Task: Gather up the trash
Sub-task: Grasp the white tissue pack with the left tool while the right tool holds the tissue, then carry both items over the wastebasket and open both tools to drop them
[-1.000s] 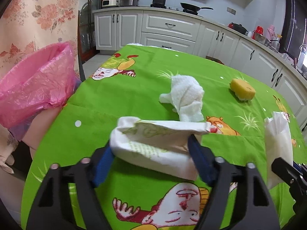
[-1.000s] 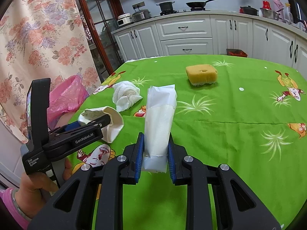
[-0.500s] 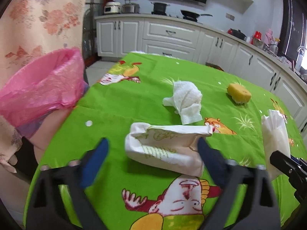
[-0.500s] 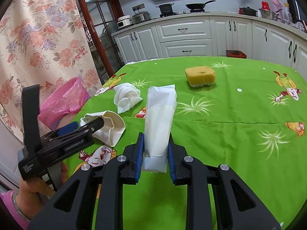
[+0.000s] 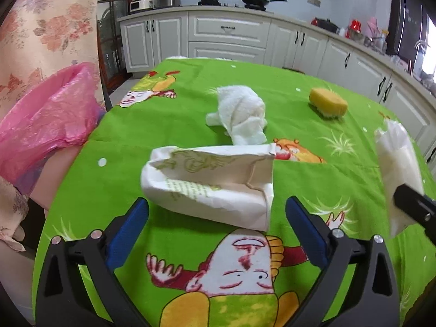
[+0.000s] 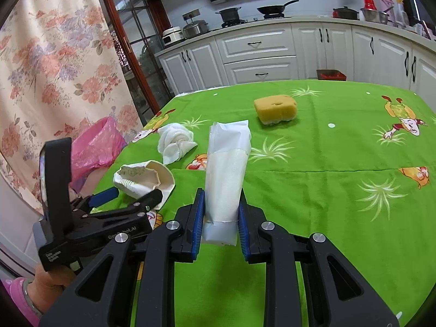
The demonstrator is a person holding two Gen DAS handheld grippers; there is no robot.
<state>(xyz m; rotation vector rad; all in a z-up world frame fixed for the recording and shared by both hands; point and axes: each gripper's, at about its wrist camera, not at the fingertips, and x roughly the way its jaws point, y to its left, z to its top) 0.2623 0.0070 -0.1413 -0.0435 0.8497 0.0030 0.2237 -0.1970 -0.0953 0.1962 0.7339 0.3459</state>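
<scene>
A crumpled white paper bag [image 5: 209, 182] with green print lies on the green tablecloth. My left gripper [image 5: 216, 205] stands just behind it, jaws opening wide, and its blue pads [image 5: 128, 226] do not touch the bag. In the right wrist view, the same bag [image 6: 144, 177] lies just ahead of the left gripper [image 6: 133, 194]. My right gripper [image 6: 221, 199] is shut on a tall white plastic packet [image 6: 226, 169], held upright. A crumpled white tissue [image 5: 242, 117] lies farther back. A pink trash bag [image 5: 46, 120] hangs open off the table's left edge.
A yellow sponge [image 6: 275, 109] sits toward the far side of the table [image 6: 327, 190]. A floral curtain [image 6: 54, 68] hangs at the left. White kitchen cabinets [image 6: 259, 60] line the back wall. A hand in a pink sleeve [image 6: 41, 283] holds the left gripper.
The left jaws have spread apart and let go of the paper bag, which now rests on the cloth ahead of the fingertips. The right gripper kept its hold and did not move.
</scene>
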